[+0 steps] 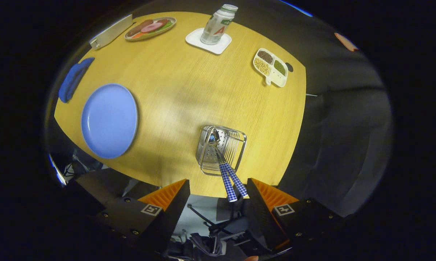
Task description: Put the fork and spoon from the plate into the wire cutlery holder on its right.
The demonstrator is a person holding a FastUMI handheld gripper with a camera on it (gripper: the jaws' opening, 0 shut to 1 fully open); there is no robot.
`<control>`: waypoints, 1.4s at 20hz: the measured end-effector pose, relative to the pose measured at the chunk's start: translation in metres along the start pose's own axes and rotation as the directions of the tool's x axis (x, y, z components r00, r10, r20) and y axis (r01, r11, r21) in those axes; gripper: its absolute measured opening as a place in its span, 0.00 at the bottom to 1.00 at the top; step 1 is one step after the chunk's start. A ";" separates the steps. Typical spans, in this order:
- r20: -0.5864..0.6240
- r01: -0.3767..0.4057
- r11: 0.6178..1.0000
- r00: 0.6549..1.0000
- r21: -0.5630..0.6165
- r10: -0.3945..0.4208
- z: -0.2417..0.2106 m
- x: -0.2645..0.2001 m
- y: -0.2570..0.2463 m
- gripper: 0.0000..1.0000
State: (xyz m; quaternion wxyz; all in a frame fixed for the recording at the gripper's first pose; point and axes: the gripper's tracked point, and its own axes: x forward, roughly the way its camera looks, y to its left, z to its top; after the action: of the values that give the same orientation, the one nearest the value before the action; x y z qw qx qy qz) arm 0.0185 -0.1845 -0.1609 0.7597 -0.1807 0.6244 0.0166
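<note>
My gripper (pixel 218 188): I hold it high above the table, fingers spread wide and gripping nothing; the two checked handles rise into the gap between them without touching either finger.
Why so high: my guess is that this height keeps the fingers clear of the handle tips.
Wire cutlery holder (pixel 221 150): it stands on the wooden table (pixel 189 94) just ahead of my fingers, to the right of the plate.
Spoon (pixel 215 139): in the holder, bowl down near the perforated floor, handle leaning up toward me.
Fork (pixel 238 181): I take the second checked handle for the fork; its head is hidden low among the wires.
Blue plate (pixel 109 120): bare, so I judge both pieces moved.
Divided dish (pixel 271 67): three compartments, each with different beans or grains.
Oval plate (pixel 150 28): sliced food.
Coaster (pixel 208 41): carries a bottle (pixel 218 24).
</note>
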 end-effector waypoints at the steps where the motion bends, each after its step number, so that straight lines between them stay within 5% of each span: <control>1: 0.033 -0.014 1.000 0.999 0.023 0.014 -0.001 -0.003 0.006 0.96; 4: 0.217 -0.052 0.995 0.976 0.088 0.032 0.013 -0.018 0.027 0.96; 6: 0.401 -0.073 0.989 0.916 0.129 0.015 0.035 -0.042 0.032 0.96; 9: 0.667 -0.104 0.974 0.743 0.200 -0.057 0.056 -0.093 0.040 0.96; 12: 0.802 -0.116 0.966 0.585 0.232 -0.122 0.052 -0.135 0.056 0.96; 15: 0.877 -0.181 0.956 0.464 0.233 -0.126 0.058 -0.158 0.070 0.96; 20: 0.926 -0.264 0.934 0.351 0.241 -0.139 0.063 -0.177 0.100 0.96; 24: 0.963 -0.234 0.946 0.205 0.222 -0.175 0.073 -0.212 0.119 0.96; 28: 0.980 -0.289 0.939 0.126 0.187 -0.156 0.076 -0.233 0.141 0.96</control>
State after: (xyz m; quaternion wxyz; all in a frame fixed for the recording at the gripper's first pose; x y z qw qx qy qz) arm 0.0030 0.0167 0.0377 0.9970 0.0355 -0.0337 0.0606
